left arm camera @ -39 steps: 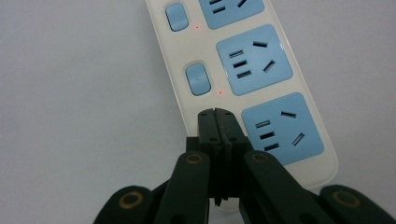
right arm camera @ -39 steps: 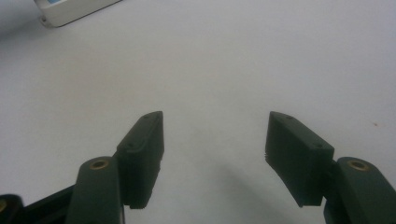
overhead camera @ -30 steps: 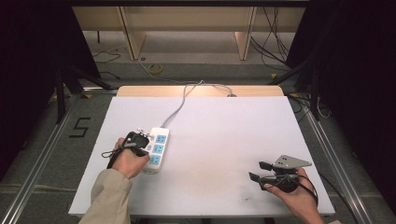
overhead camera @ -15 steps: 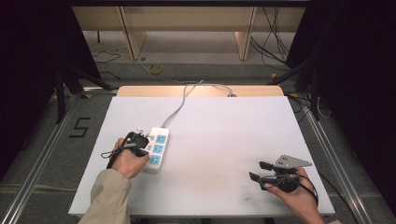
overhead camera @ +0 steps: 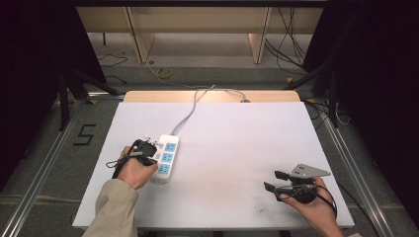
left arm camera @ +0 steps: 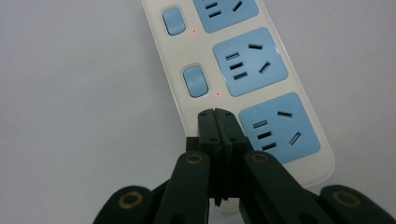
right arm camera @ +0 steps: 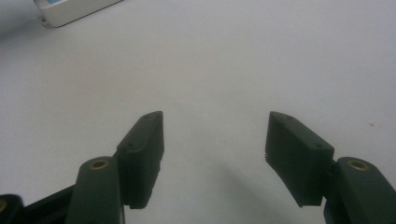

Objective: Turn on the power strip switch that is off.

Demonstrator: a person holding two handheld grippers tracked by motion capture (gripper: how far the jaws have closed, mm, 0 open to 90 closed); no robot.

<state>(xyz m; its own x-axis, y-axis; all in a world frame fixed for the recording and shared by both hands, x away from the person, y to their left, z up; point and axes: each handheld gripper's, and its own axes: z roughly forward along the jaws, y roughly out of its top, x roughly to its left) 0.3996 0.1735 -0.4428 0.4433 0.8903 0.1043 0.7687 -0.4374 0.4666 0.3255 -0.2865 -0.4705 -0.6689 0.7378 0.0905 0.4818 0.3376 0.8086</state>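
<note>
Bare table [overhead camera: 232, 148] between tools — only power strip [overhead camera: 165, 160] obstructs, left.

The left gripper [left arm camera: 218, 116] has its two black jaws pressed together with no gap between them. Their tips rest over the left edge of a white power strip [left arm camera: 201, 109] lying on the white table [left arm camera: 74, 116]. The strip runs diagonally from upper left to lower right. Three blue sockets [left arm camera: 250, 60] show along it. Two blue switches [left arm camera: 195, 81] sit beside the upper sockets, each with a small red light [left arm camera: 217, 94] lit next to it.
</note>
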